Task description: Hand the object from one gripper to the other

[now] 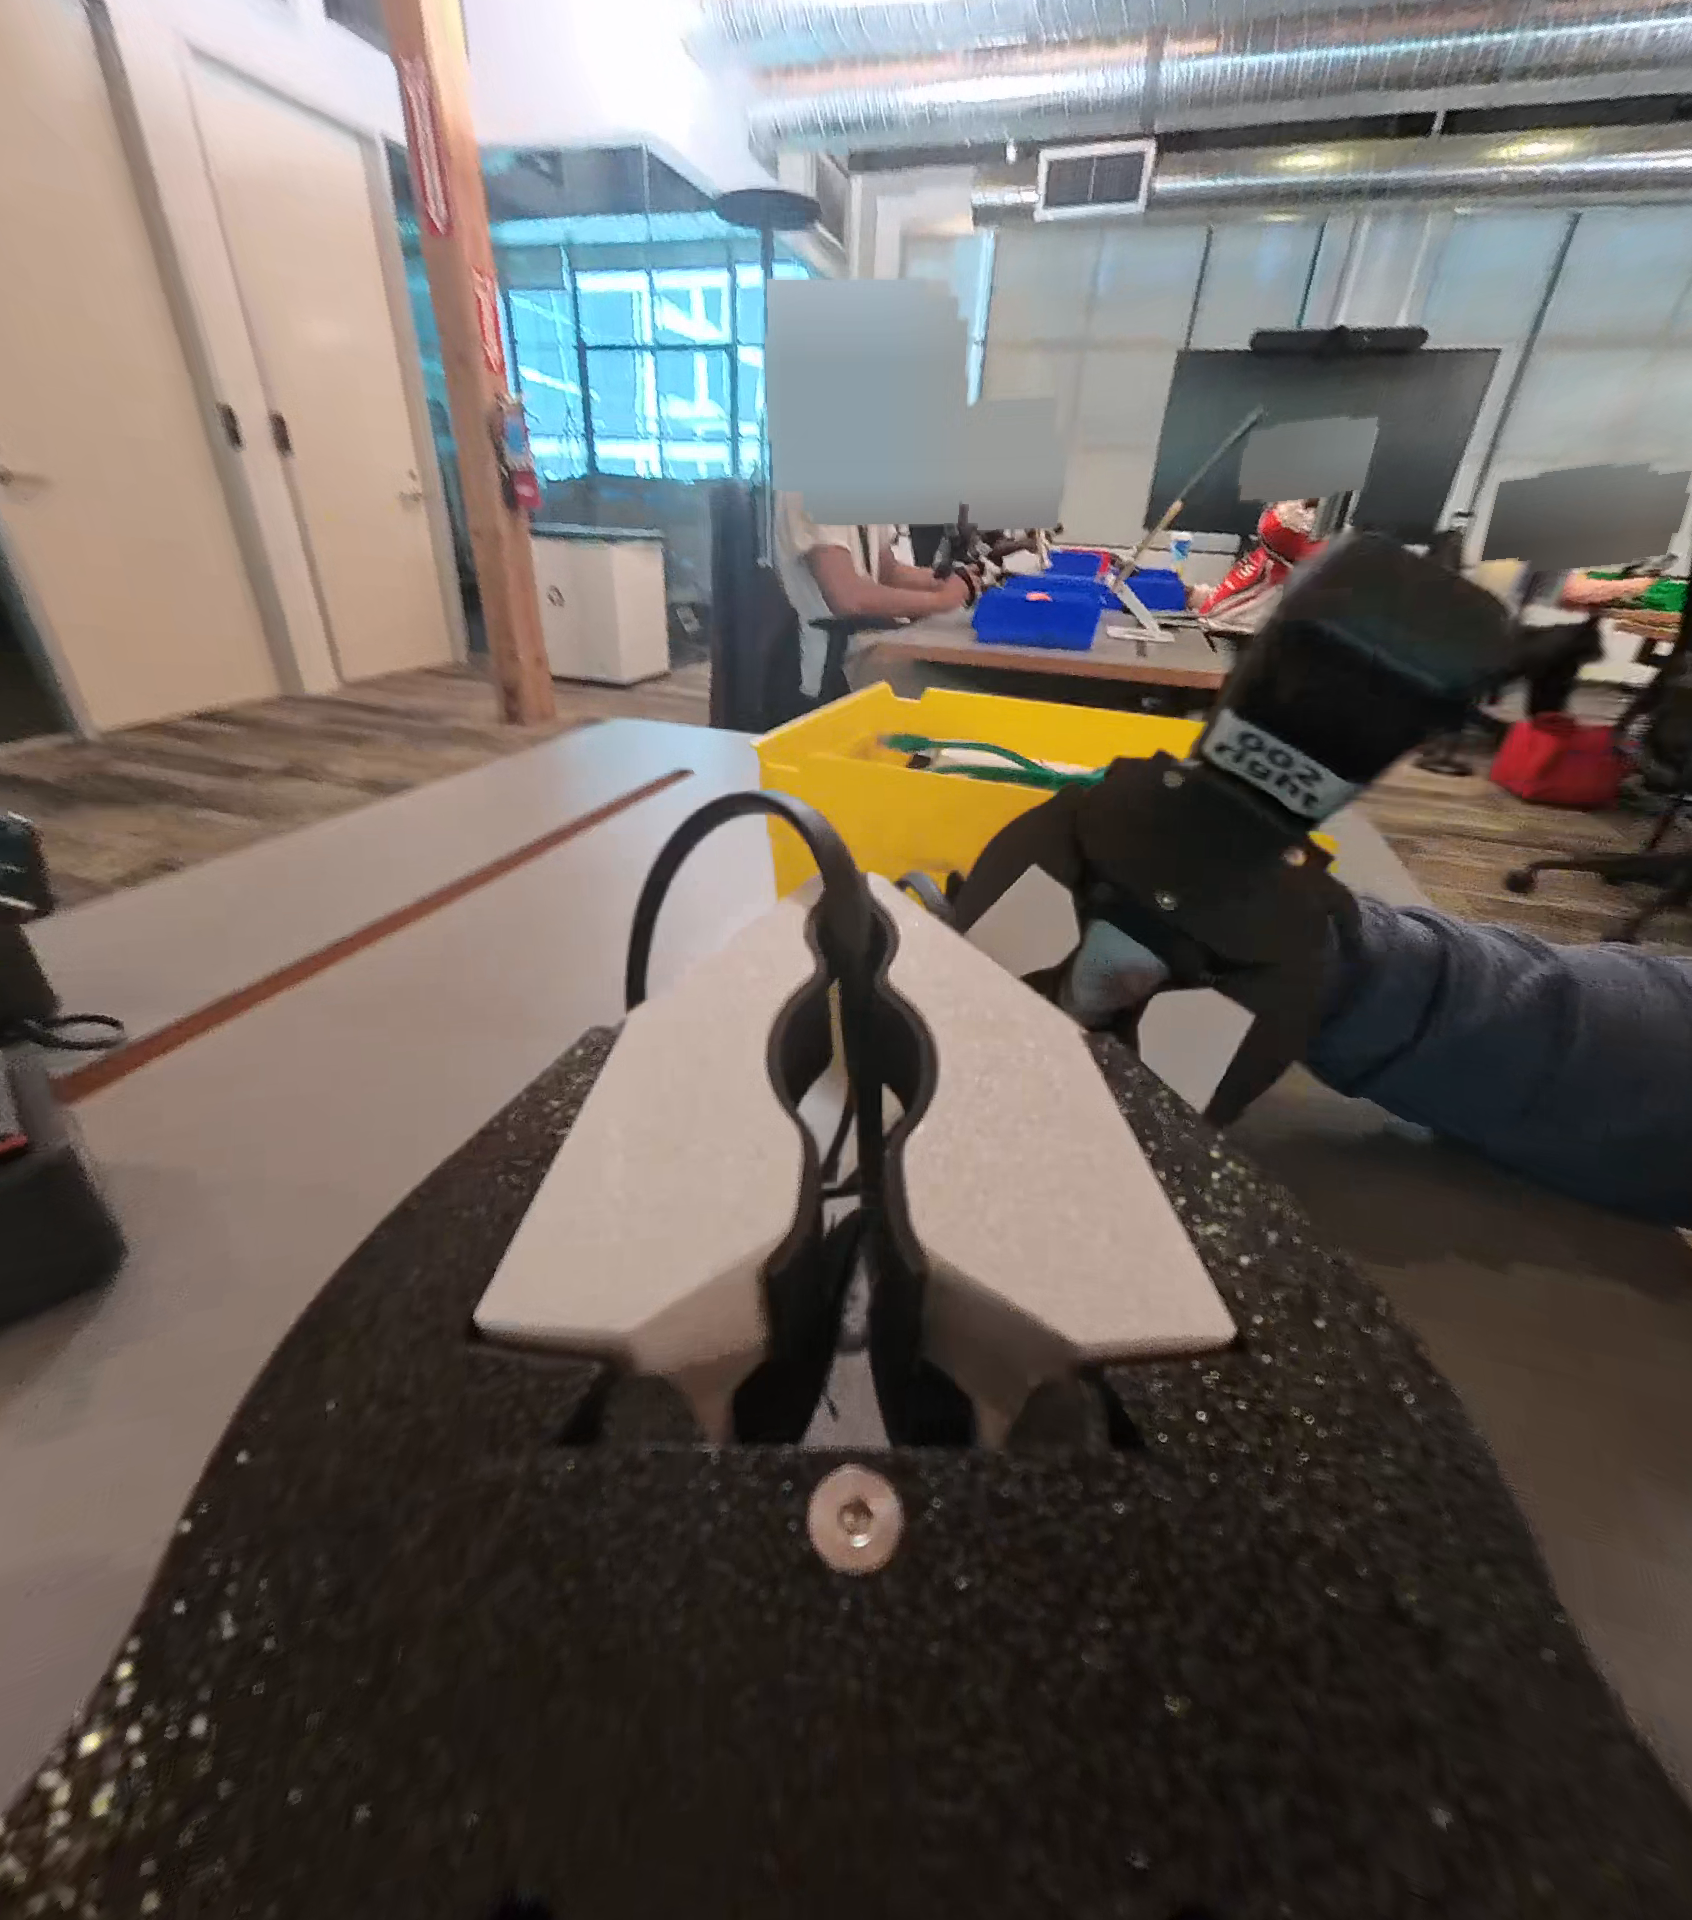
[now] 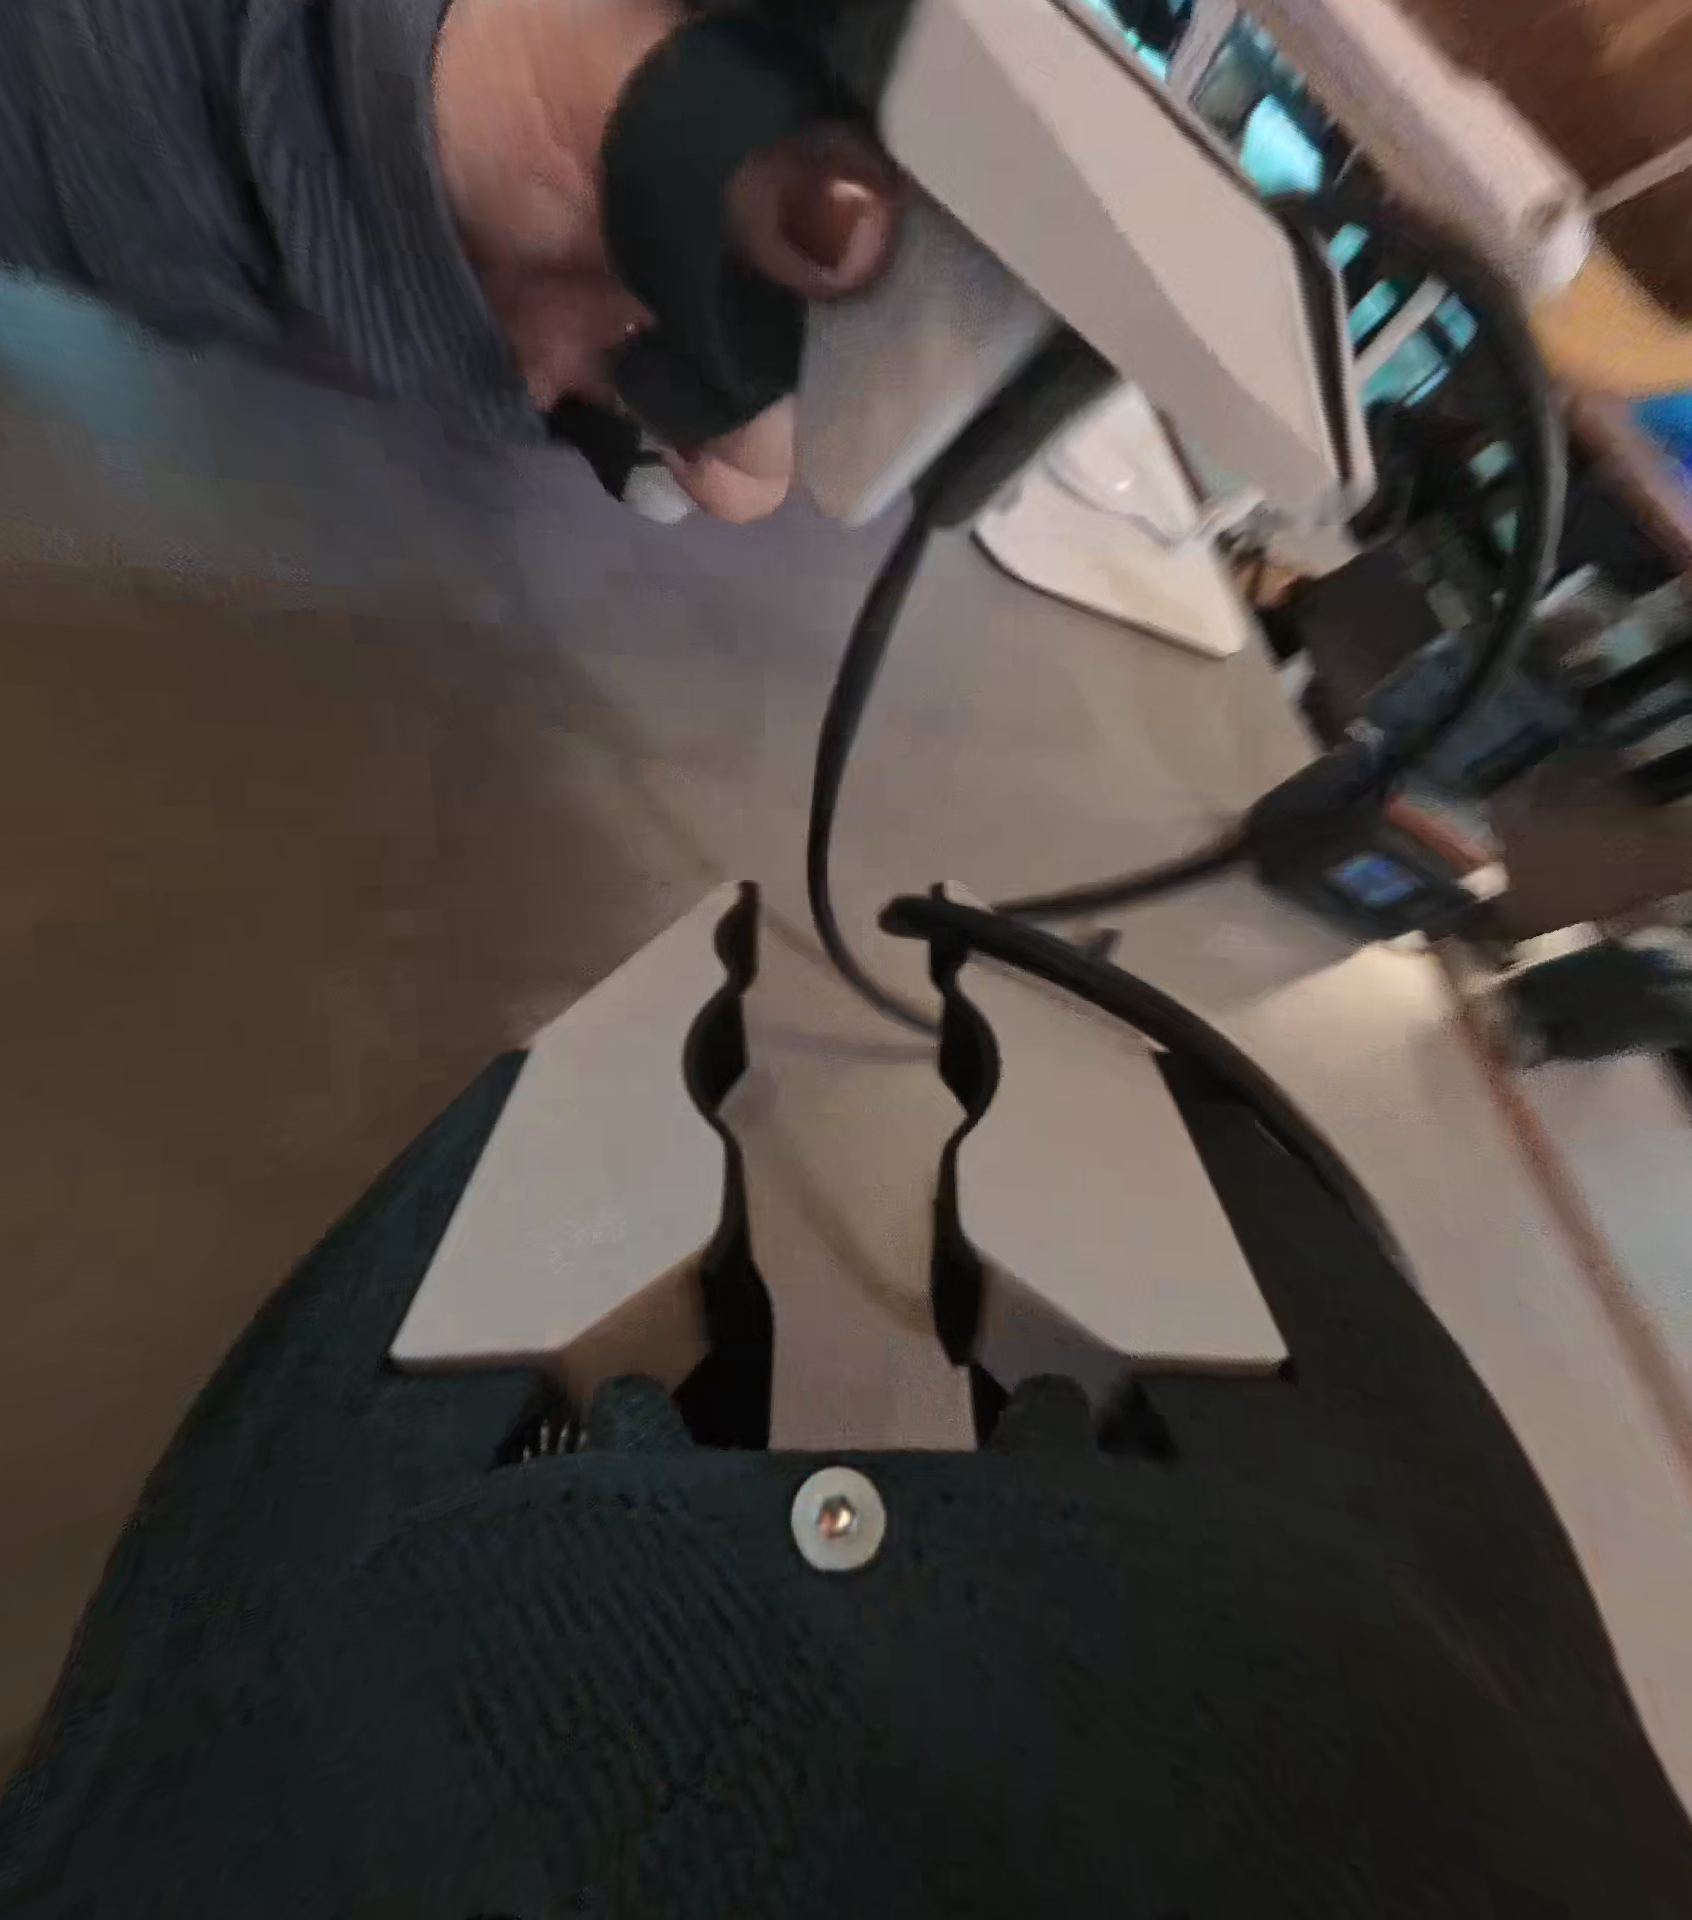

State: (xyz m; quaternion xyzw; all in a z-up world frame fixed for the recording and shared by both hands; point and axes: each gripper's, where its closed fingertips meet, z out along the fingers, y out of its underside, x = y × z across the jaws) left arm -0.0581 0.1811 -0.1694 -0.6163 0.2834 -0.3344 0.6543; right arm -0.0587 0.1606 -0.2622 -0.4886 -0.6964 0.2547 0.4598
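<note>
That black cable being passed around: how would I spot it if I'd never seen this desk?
Start at the grey table with the yellow bin at its far end. In front of the bin, the left gripper has its white fingers shut on a thin black cable. It arches up in a loop past the fingertips, unlike the green cable lying in the bin.

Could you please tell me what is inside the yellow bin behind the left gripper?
In the yellow bin, a green cable lies over something pale. The rest is hidden by the bin's front wall and the right gripper.
</note>
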